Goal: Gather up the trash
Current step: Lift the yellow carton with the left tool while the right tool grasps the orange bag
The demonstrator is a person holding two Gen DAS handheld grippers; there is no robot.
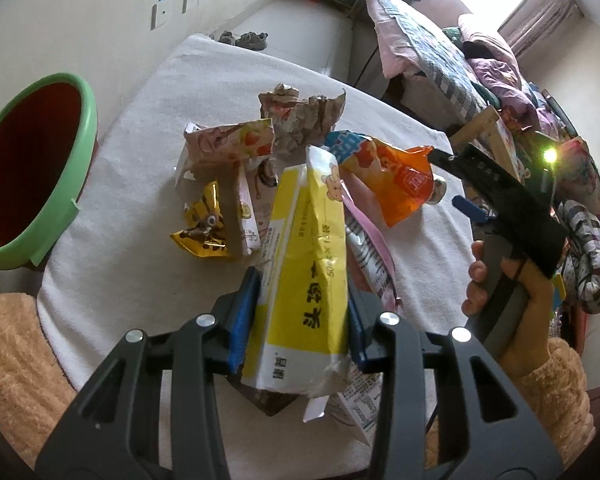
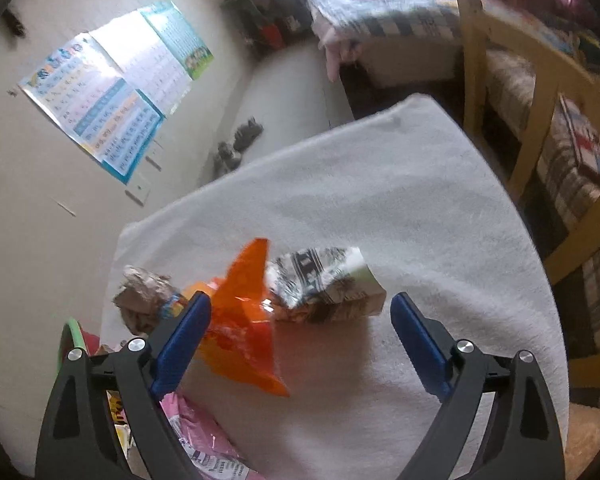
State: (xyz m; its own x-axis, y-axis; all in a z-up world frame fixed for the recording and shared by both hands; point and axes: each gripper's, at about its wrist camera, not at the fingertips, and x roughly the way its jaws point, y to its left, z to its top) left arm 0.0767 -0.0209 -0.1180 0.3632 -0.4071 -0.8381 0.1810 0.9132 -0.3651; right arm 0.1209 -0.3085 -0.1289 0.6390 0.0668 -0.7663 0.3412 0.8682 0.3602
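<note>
Left tongs [image 1: 300, 320] are clamped on a yellow-and-white packet [image 1: 304, 264], lifted above the wrapper pile [image 1: 284, 160] mid-tabletop [image 1: 132, 208]; its long axis points away toward the far edge. Right tongs [image 2: 300, 340] gape wide, gripping nothing, over an orange wrapper [image 2: 244, 320]. Pickup looks done; next, likely swing left to the green-rimmed bin [image 1: 32, 168] beside the tabletop's left edge.

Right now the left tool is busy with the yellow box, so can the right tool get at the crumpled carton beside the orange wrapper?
Probably yes: the right tool is open, the crumpled carton lies just ahead, unobstructed, with the orange wrapper alongside.
</note>
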